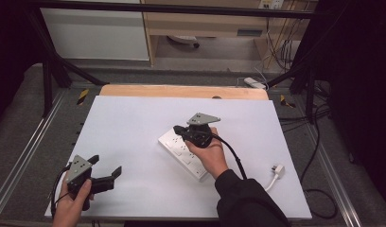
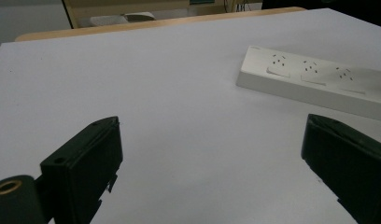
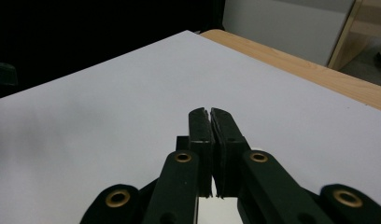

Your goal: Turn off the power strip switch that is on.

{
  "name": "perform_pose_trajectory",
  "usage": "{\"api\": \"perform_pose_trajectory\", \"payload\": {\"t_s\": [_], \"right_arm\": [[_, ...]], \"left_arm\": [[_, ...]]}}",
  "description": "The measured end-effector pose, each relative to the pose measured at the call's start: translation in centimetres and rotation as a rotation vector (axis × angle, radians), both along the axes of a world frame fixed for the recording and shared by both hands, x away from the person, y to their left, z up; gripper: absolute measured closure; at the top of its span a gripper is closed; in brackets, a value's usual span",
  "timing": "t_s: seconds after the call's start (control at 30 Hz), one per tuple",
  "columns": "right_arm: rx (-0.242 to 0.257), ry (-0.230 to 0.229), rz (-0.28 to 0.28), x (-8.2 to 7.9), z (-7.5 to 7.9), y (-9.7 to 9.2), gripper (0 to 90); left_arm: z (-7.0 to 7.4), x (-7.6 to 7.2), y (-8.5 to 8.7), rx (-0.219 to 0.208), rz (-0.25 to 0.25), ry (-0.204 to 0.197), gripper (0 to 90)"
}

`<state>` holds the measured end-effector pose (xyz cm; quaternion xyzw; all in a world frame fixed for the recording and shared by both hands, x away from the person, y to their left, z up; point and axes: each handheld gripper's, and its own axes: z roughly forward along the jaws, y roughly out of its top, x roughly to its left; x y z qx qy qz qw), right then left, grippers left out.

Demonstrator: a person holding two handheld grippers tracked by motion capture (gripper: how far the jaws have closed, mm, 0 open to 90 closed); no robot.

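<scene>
I note a white sheet [image 1: 134,137] covering the table, a power strip [image 1: 181,152] at centre, its plug [image 1: 277,170] lying right. My right gripper [image 1: 178,128], jaws closed, sits over the strip, apparently empty; left gripper [image 1: 106,165] gapes open, apart.

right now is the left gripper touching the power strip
Apart. In the high view the left gripper sits near the table's front left, bare white table between it and the power strip.
</scene>
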<state>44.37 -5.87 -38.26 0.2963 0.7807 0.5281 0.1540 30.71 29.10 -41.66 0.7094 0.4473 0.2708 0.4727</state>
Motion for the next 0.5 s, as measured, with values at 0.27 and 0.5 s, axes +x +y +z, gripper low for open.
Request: {"api": "perform_pose_trajectory", "payload": {"t_s": [0.27, 0.5], "right_arm": [[-0.02, 0.012, 0.011, 0.2, -0.8, 0.8, 90.0], [-0.041, 0.025, 0.016, 0.3, -1.4, 1.3, 90.0]], "left_arm": [[0.0, 0.0, 0.0, 0.005, 0.002, -0.004, 5.2], [0.0, 0.0, 0.0, 0.002, -0.001, -0.002, 5.2]]}}
